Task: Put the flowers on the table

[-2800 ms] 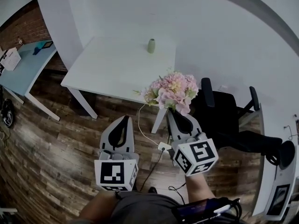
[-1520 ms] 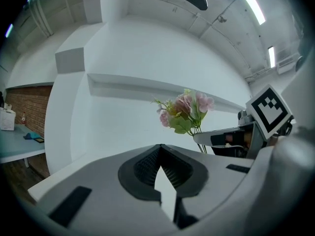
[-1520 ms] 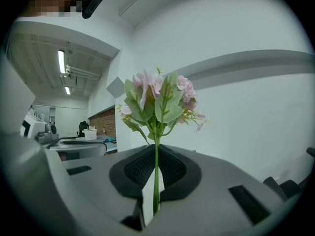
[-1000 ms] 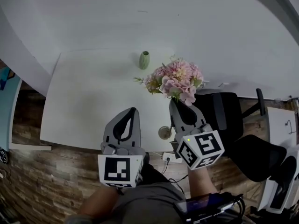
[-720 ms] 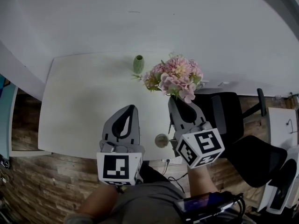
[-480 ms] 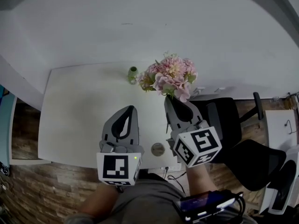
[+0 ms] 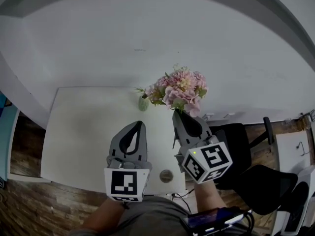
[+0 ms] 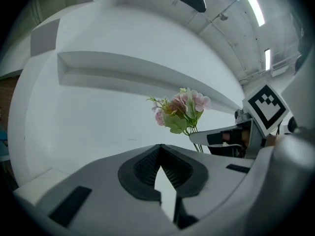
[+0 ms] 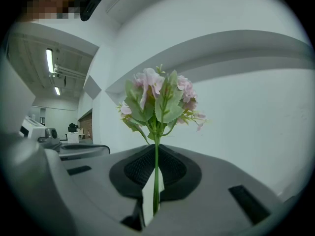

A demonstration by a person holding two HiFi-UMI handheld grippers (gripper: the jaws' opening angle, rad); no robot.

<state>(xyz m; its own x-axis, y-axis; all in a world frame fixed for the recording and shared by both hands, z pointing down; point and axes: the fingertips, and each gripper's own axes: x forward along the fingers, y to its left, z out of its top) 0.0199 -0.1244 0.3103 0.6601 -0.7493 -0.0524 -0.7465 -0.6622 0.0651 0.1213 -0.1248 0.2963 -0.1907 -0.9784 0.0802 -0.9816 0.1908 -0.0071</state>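
A bunch of pink flowers (image 7: 180, 88) with green leaves stands upright over the far right part of the white table (image 7: 83, 132). My right gripper (image 7: 176, 114) is shut on its thin green stem (image 9: 156, 181), and the blooms (image 9: 158, 98) rise above the jaws. A small green vase (image 7: 143, 103) stands on the table just left of the bunch, partly hidden by leaves. My left gripper (image 7: 139, 125) hovers over the table's middle, shut and holding nothing. In the left gripper view the flowers (image 8: 181, 111) show to the right, beyond the closed tips (image 8: 160, 146).
A round grey disc (image 7: 166, 176) sits in the table near its front edge. A black office chair (image 7: 241, 146) stands right of the table on the wood floor. A white wall (image 7: 147, 33) runs behind the table.
The person has walked up to the table. Both grippers are now over its top, and the flowers have been carried forward to just beside the green vase.
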